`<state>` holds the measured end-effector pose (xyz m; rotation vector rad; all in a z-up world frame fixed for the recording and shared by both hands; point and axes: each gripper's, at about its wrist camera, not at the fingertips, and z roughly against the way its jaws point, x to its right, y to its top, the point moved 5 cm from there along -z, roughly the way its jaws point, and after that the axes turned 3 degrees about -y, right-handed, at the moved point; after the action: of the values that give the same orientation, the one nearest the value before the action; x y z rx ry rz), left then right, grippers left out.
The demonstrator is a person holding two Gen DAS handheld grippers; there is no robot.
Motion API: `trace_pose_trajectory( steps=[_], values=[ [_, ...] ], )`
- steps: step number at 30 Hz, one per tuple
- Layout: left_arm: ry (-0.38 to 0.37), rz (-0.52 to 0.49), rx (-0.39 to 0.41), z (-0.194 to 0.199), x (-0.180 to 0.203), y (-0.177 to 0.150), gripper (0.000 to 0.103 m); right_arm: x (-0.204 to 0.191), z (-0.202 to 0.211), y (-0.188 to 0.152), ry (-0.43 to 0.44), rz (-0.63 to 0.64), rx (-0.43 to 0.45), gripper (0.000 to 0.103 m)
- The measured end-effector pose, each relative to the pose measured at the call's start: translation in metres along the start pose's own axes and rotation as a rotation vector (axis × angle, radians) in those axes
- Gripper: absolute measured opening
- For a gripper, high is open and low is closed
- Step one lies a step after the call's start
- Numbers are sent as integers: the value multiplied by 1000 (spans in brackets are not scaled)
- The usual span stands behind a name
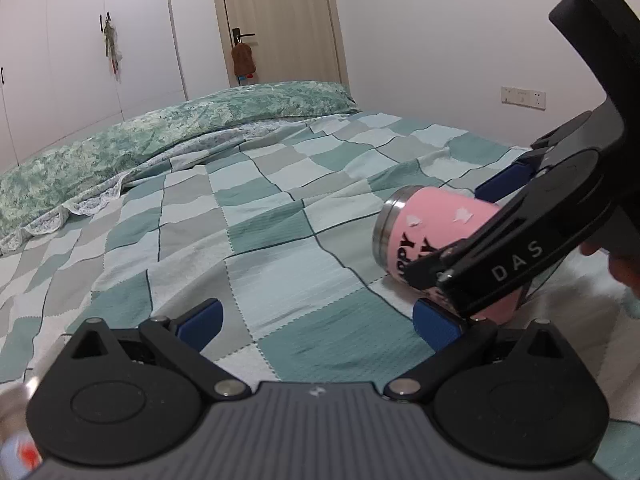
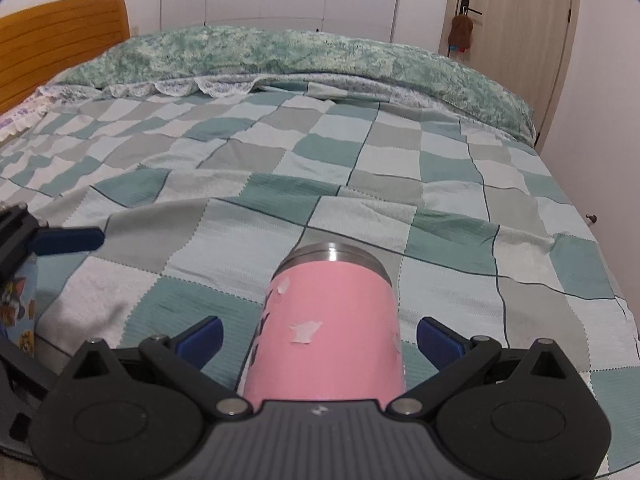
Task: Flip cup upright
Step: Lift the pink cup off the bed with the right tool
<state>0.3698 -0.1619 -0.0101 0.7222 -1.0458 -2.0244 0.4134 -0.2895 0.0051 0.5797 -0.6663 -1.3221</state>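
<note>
Both the left gripper (image 1: 316, 322) and the right gripper (image 2: 318, 336) are black, with ribbed grey housings, silver pivot screws and blue fingertip pads (image 2: 200, 338); white "DAS" lettering marks one.

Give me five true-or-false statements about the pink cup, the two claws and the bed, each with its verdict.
1. The pink cup lies on its side on the checkered bedspread. True.
2. The right claw is shut on the cup. False: its fingers stand apart on either side, gaps showing.
3. The left claw holds the cup. False: it is open and empty.
4. The cup's steel rim points away from the right claw. True.
5. The door stands wide open. False: it is closed.
</note>
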Motion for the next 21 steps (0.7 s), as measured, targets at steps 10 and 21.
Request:
trace_pose_trajectory(
  steps=[10,21],
  values=[
    [-4,34,-41,-12,-14,-11,103,-2,-14,-3,-18,2,-57,103],
    [-23,23,-43,-13,-16,-15,103,-2,-23,-6,-39,-27,-91,102]
  ],
)
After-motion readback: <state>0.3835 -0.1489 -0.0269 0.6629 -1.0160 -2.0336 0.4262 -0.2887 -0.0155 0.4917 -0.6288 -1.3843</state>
